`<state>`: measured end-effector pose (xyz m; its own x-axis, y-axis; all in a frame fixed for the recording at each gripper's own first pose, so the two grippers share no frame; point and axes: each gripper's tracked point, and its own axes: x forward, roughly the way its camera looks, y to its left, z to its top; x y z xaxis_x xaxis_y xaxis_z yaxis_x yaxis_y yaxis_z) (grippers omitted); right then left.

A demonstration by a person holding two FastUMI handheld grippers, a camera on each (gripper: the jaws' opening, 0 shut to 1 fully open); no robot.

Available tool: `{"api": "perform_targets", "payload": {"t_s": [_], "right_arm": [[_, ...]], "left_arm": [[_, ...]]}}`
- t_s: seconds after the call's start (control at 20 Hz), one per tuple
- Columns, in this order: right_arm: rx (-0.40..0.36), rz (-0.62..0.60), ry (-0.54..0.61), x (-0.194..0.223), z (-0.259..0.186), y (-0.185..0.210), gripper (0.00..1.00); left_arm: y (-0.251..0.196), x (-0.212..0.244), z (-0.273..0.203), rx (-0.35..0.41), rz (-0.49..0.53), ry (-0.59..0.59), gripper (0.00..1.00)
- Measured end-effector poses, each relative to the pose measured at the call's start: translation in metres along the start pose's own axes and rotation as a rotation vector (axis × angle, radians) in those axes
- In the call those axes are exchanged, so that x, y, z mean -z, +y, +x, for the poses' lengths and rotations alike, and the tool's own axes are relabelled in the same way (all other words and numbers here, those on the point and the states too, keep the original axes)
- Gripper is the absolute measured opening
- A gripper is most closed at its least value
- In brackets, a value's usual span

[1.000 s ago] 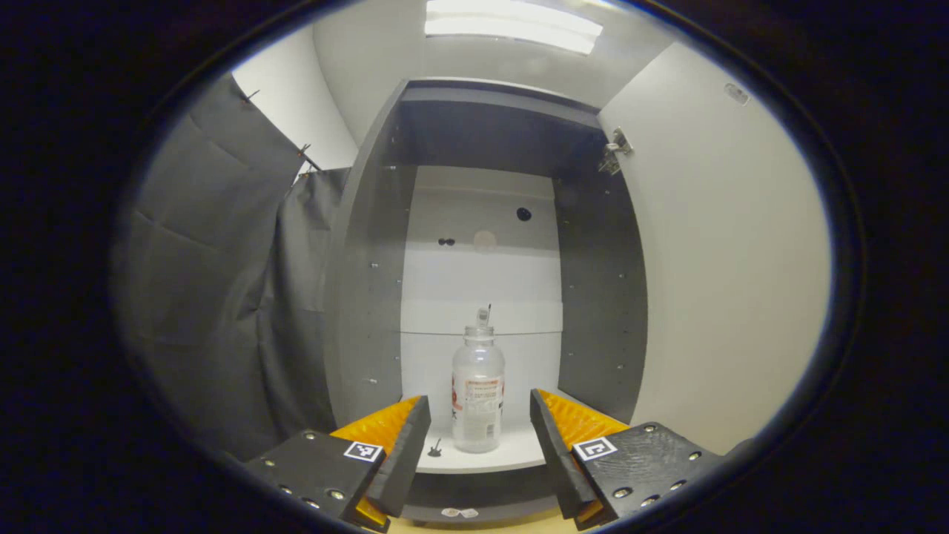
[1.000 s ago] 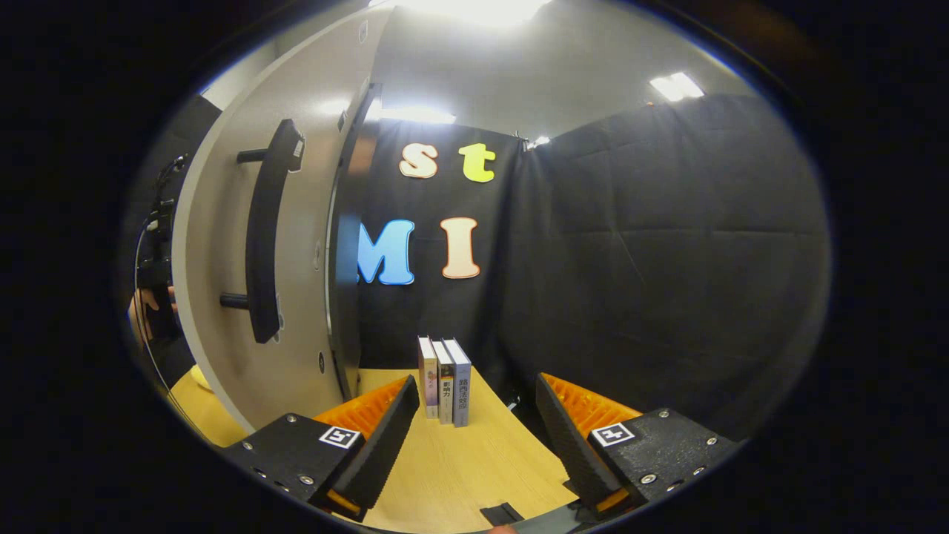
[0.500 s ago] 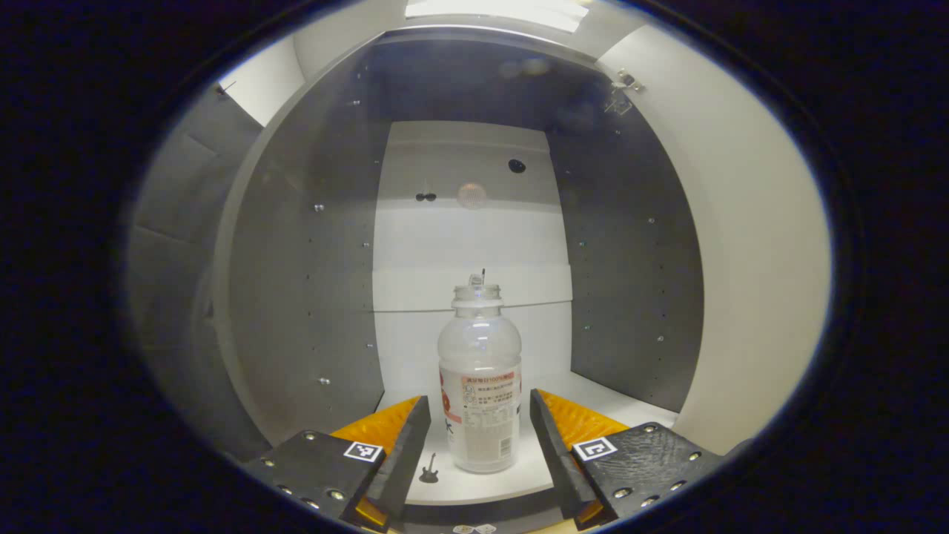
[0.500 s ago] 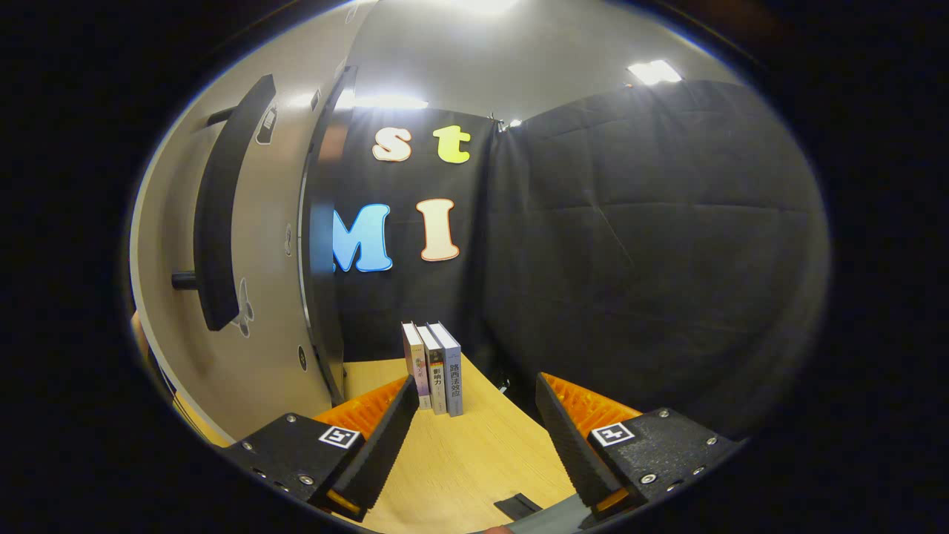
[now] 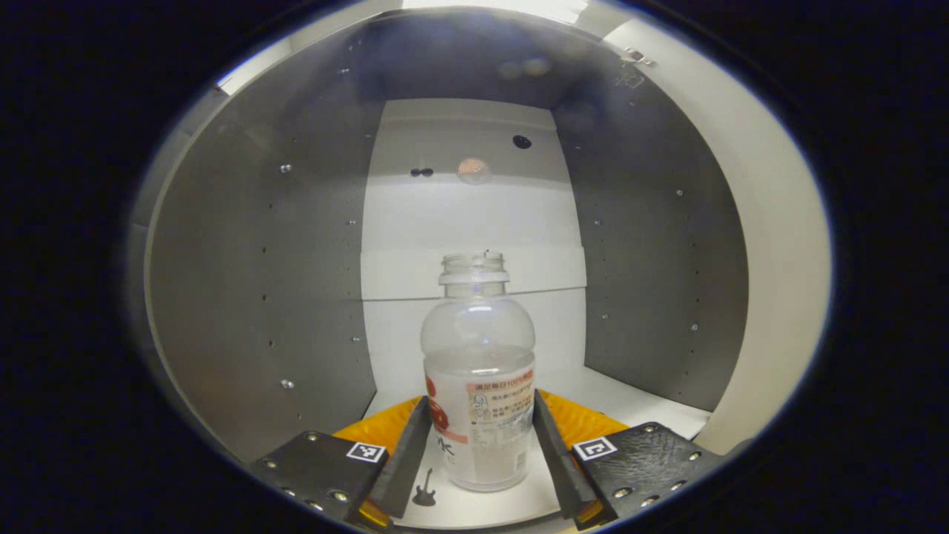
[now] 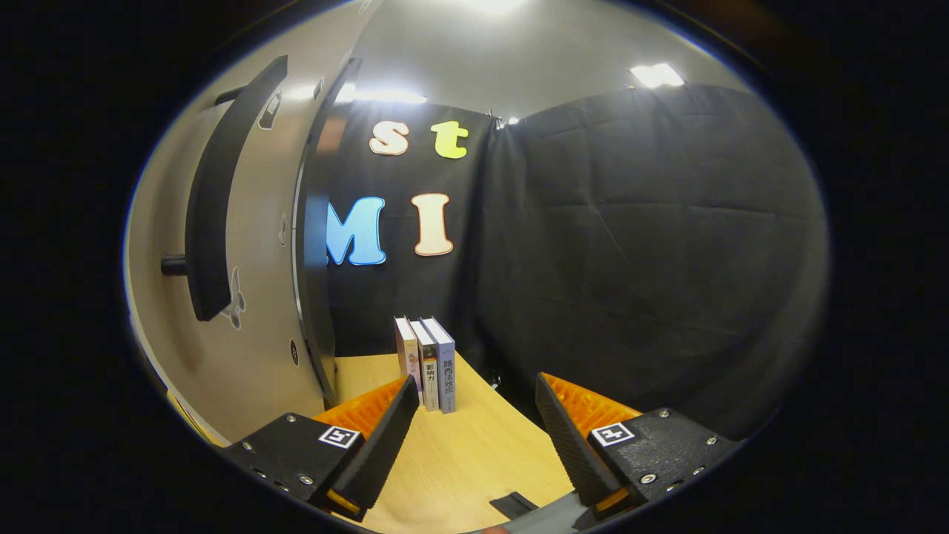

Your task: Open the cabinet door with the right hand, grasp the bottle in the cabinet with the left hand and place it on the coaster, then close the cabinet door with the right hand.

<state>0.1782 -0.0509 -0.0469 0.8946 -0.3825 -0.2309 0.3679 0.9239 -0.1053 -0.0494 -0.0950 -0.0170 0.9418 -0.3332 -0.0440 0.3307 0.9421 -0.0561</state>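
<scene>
A clear plastic bottle (image 5: pixel 478 371) with a printed label and no cap stands upright on the white floor of the open cabinet (image 5: pixel 637 404). My left gripper (image 5: pixel 480 445) is open, and the bottle's lower body sits between its two fingers, almost filling the gap. I cannot tell whether the fingers touch it. The cabinet door (image 5: pixel 771 282) stands swung open on the right. In the right gripper view, my right gripper (image 6: pixel 474 415) is open and empty above the wooden table (image 6: pixel 460 460), just right of the open door (image 6: pixel 252 297) and its dark bar handle (image 6: pixel 211 215).
Grey cabinet side walls (image 5: pixel 259 297) close in on both sides of the bottle. Three books (image 6: pixel 428 363) stand upright on the table against the black cloth wall. A small dark flat piece (image 6: pixel 511 506) lies at the table's near edge.
My left gripper has moved forward into the cabinet, so the bottle now stands between its fingers. The right gripper has shifted only slightly beside the door.
</scene>
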Motion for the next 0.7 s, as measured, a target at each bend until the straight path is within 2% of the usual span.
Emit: {"api": "perform_targets", "payload": {"t_s": [0.05, 0.1, 0.15, 0.2, 0.25, 0.3, 0.5, 0.7], "right_arm": [[-0.003, 0.003, 0.000, 0.001, -0.001, 0.000, 0.97], [-0.009, 0.007, -0.003, 0.001, -0.002, 0.000, 0.97], [-0.016, 0.011, -0.009, 0.001, -0.005, 0.000, 0.98], [-0.022, 0.015, -0.015, 0.000, -0.007, -0.001, 0.97], [-0.032, 0.018, -0.017, 0.001, -0.007, -0.002, 0.97], [-0.047, 0.021, -0.015, 0.002, -0.009, -0.002, 0.98], [-0.095, 0.020, -0.024, 0.000, -0.017, -0.010, 0.97], [-0.146, 0.036, -0.045, -0.004, -0.029, -0.015, 0.97]], "left_arm": [[-0.002, -0.001, -0.002, 0.008, -0.003, 0.008, 0.70], [-0.001, -0.002, -0.009, 0.008, -0.006, 0.011, 0.69], [-0.001, -0.007, -0.014, 0.007, -0.013, 0.003, 0.65], [-0.001, -0.010, -0.021, 0.005, -0.021, -0.004, 0.70], [-0.001, -0.014, -0.030, 0.002, -0.029, -0.009, 0.69], [-0.001, -0.017, -0.040, 0.000, -0.036, -0.014, 0.65], [-0.003, -0.031, -0.084, -0.019, -0.023, -0.052, 0.70], [-0.008, -0.038, -0.131, -0.032, -0.016, -0.070, 0.65]]}}
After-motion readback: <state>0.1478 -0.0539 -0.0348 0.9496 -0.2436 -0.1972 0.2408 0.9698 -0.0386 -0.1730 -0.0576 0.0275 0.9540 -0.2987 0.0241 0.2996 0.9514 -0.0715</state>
